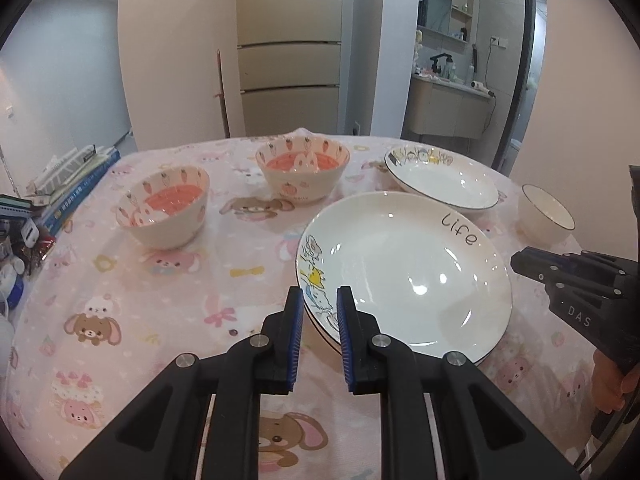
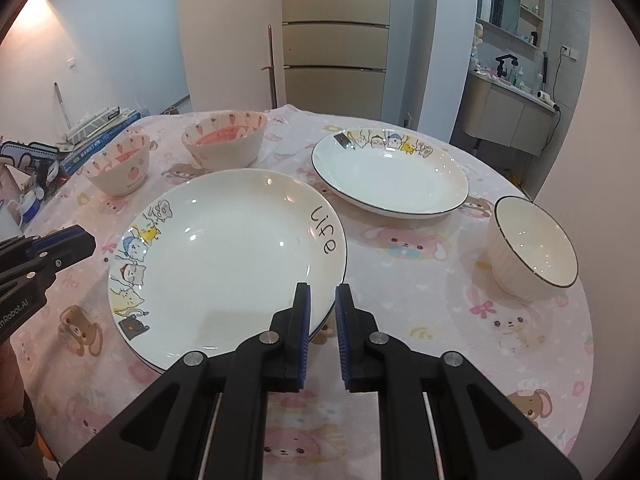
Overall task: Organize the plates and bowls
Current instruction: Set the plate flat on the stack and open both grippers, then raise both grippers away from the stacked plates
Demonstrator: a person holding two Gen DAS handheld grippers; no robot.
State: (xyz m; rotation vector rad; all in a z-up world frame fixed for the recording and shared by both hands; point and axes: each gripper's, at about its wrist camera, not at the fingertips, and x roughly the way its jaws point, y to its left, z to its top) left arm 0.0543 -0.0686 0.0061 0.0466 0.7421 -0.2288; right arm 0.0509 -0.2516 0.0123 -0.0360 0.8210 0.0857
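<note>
Tabletop (image 2: 420,280) is round, draped in a soft pink cloth printed with bears and rabbits. Near its front edge sits the "life" plate (image 2: 236,248), a wide, shallow disc of glossy white ceramic with a thin dark rim and cartoon cats along one side; another rim shows just beneath it, so it rests on a second plate. Behind it to the right lies the far plate (image 2: 388,176), same glaze, cats along its back edge. Two strawberry bowls (image 1: 164,208) (image 1: 302,174) stand at the back left, cream outside, pink inside, well apart from the plates. A plain white ribbed bowl (image 2: 532,248) with a dark rim stands alone at the right. Left tongs (image 1: 319,320) straddle the "life" plate's left rim, blue ridged pads slightly apart, not pressing it. Right tongs (image 2: 322,312) are closed, at that plate's right rim.
</note>
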